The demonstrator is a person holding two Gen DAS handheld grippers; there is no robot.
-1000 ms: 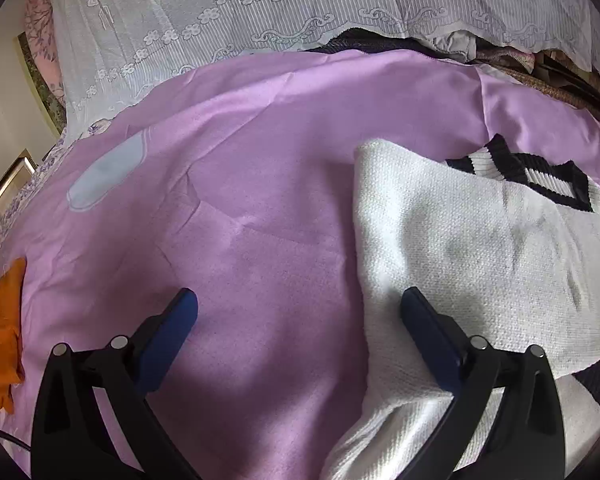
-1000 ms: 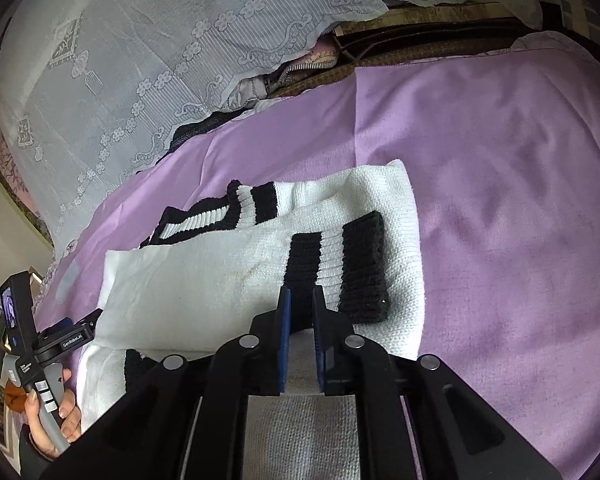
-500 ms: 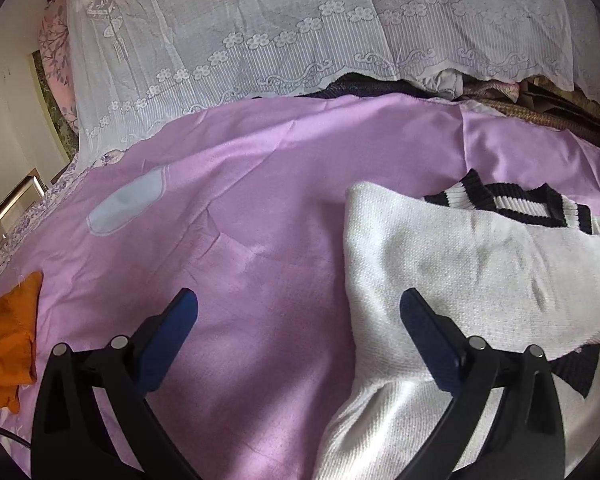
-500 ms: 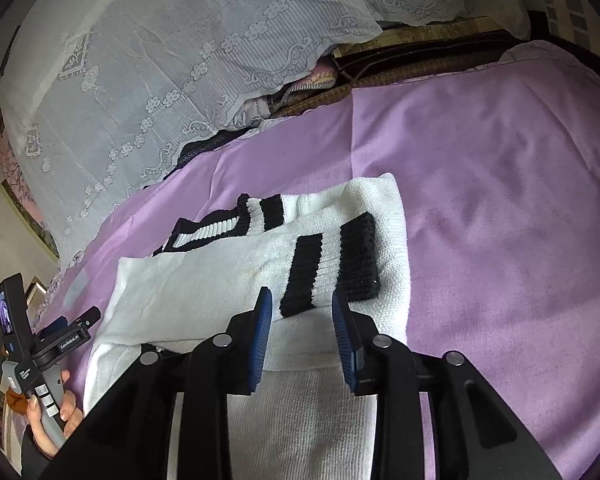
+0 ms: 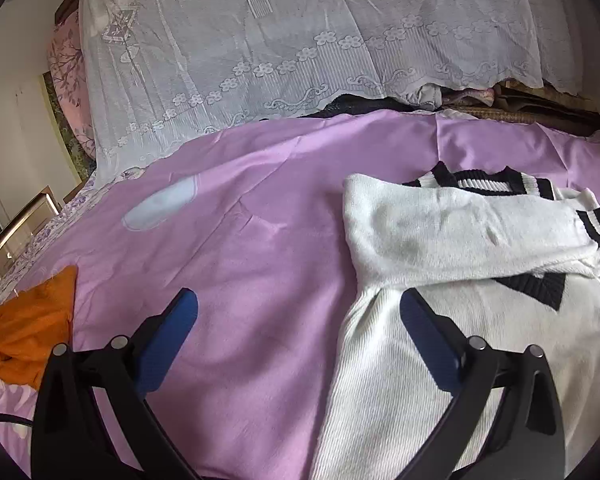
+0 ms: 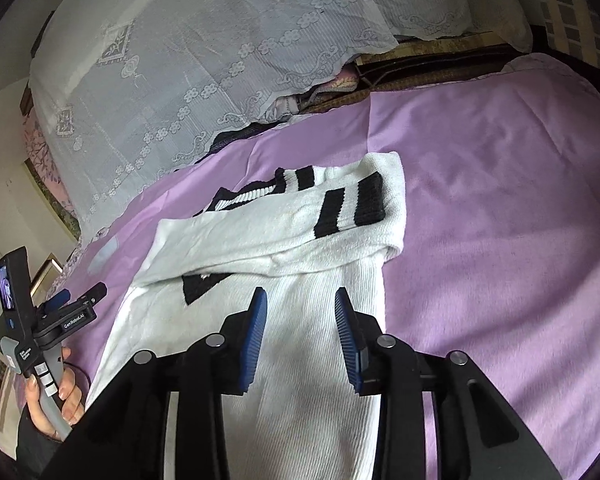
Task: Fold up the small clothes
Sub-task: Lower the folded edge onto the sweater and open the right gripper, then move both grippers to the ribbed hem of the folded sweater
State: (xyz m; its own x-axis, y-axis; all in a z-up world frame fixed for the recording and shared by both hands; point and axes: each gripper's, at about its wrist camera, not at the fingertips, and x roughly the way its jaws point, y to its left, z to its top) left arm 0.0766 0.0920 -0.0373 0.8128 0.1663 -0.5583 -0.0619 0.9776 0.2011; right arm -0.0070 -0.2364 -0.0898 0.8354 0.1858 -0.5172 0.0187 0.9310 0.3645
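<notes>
A white knit sweater [image 5: 440,236] with black stripes lies on the purple bedspread [image 5: 240,264]. Both sleeves are folded across its chest, and the striped cuff [image 6: 348,204] of the upper sleeve lies near its right edge. My left gripper [image 5: 298,316] is open and empty, held above the sweater's left edge, its right finger over the body. My right gripper [image 6: 300,314] is open and empty above the sweater's [image 6: 300,360] lower body. The left gripper also shows in the right wrist view [image 6: 76,300], at the far left in a hand.
An orange cloth [image 5: 32,328] lies at the bedspread's left edge. A white lace cover [image 5: 300,40] hangs over piled bedding behind the bed. A pale patch [image 5: 160,208] marks the bedspread left of the sweater. Dark fabrics [image 6: 420,68] lie at the back right.
My right gripper has opened and let go of the striped sleeve, which now lies across the sweater. Both grippers have pulled back and up from the sweater.
</notes>
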